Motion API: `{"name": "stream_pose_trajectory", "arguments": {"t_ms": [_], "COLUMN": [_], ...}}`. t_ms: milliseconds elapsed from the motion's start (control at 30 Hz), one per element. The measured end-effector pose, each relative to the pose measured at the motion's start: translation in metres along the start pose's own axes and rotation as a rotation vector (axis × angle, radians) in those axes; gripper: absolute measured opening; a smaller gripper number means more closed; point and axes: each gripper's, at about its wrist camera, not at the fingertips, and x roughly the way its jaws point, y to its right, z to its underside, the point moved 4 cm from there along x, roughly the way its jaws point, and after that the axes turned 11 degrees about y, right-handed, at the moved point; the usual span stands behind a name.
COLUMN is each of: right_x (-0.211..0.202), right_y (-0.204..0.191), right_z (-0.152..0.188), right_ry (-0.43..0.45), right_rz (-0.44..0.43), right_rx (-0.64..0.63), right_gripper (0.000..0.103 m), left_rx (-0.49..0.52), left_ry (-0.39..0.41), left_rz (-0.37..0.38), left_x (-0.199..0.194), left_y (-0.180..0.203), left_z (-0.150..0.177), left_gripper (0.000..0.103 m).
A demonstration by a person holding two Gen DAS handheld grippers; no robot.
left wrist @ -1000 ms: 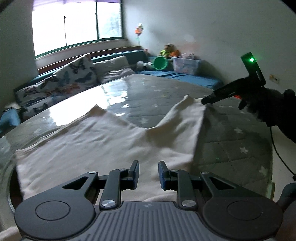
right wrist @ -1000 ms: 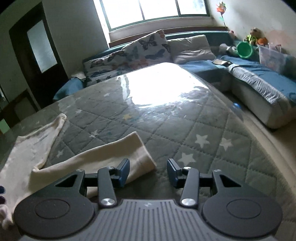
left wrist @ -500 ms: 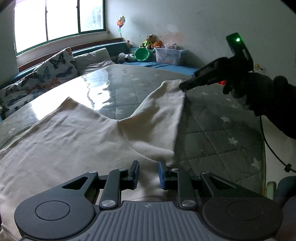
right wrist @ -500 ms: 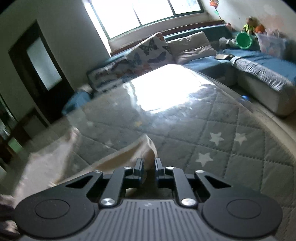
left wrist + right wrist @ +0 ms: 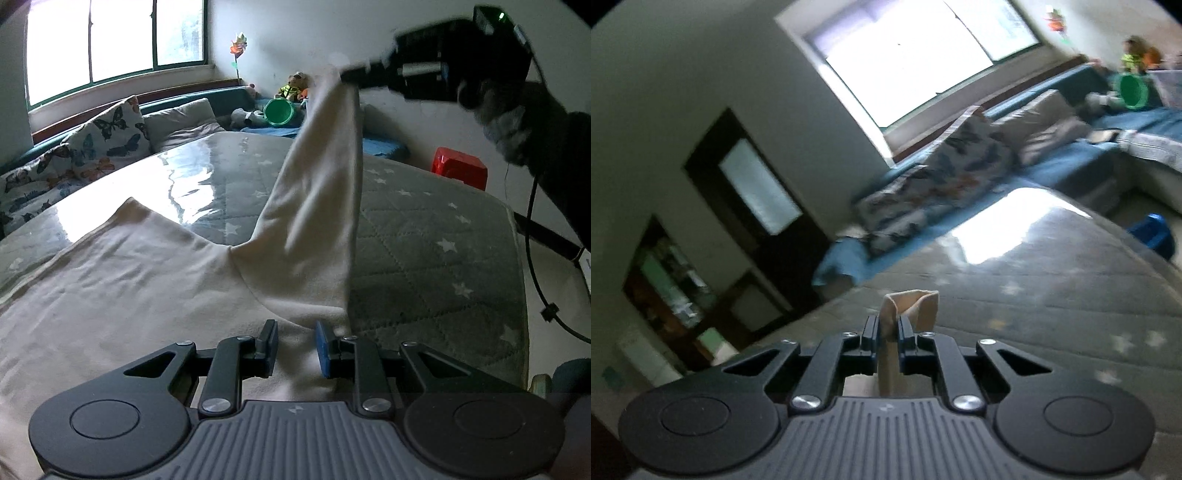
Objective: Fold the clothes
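A cream garment lies spread over the grey star-quilted table. Its long sleeve is pulled up off the table into the air. My right gripper, held by a gloved hand, is shut on the sleeve's cuff at the upper right of the left wrist view. In the right wrist view the cuff sticks out between the closed pads of the right gripper. My left gripper hovers low over the garment's near edge by the sleeve's base, jaws slightly apart, with flat cloth showing in the gap.
A blue sofa with butterfly cushions runs along the window wall. A green bucket and soft toys sit in the far corner. A red box stands beyond the table's right edge, and a black cable hangs there.
The right gripper closed on the sleeve cuff and rose, lifting the sleeve from flat on the table to hanging steeply. The left gripper stayed over the garment's near edge.
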Motion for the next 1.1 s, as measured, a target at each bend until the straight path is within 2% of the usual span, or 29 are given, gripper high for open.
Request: {"name": "stream_pose_trajectory", "arguments": {"t_ms": [167,333,433,567,633,667,767,833,967,1067,1100], "right_x": [0.015,0.043,0.058,0.082,0.092,0.095,0.093,0.090,0.088,0.086,0.087], "right_y": [-0.056,-0.114,-0.147,-0.183,-0.192,-0.196,-0.195,-0.186,-0.153,-0.120,-0.113], "right_z": [-0.003,0.010,0.029,0.070,0.093,0.105,0.113,0.107,0.097,0.100,0.102], "right_ry": [-0.021,-0.075,-0.132,-0.232,-0.302,-0.342,-0.378,-0.371,-0.355,-0.364,-0.378], "right_rz": [-0.148,-0.293,-0.372,-0.443,-0.467,-0.472,-0.474,-0.442,-0.293,-0.156,-0.134], "right_rx": [-0.050,-0.104,-0.139,-0.203,-0.222,-0.227,-0.250,-0.273,-0.354,-0.426,-0.434], "right_gripper": [0.009,0.009,0.009,0.009,0.016,0.017,0.017,0.018,0.019,0.021,0.021], "left_rx": [-0.005,-0.070,-0.106,-0.147,-0.159,-0.163,-0.173,-0.170,-0.169,-0.178,-0.185], "left_ry": [0.018,0.071,0.108,0.130,0.123,0.119,0.101,0.092,0.082,0.096,0.104], "left_rz": [-0.007,-0.050,-0.092,-0.129,-0.148,-0.155,-0.169,-0.176,-0.193,-0.233,-0.252], "left_x": [-0.007,-0.034,-0.053,-0.070,-0.074,-0.075,-0.081,-0.086,-0.098,-0.107,-0.110], "left_y": [-0.003,-0.021,-0.033,-0.043,-0.047,-0.048,-0.053,-0.056,-0.061,-0.069,-0.073], "left_z": [-0.001,-0.002,-0.001,0.004,0.009,0.010,0.016,0.020,0.024,0.024,0.024], "left_gripper": [0.029,0.030,0.045,0.046,0.046,0.046,0.046,0.046,0.046,0.046,0.046]}}
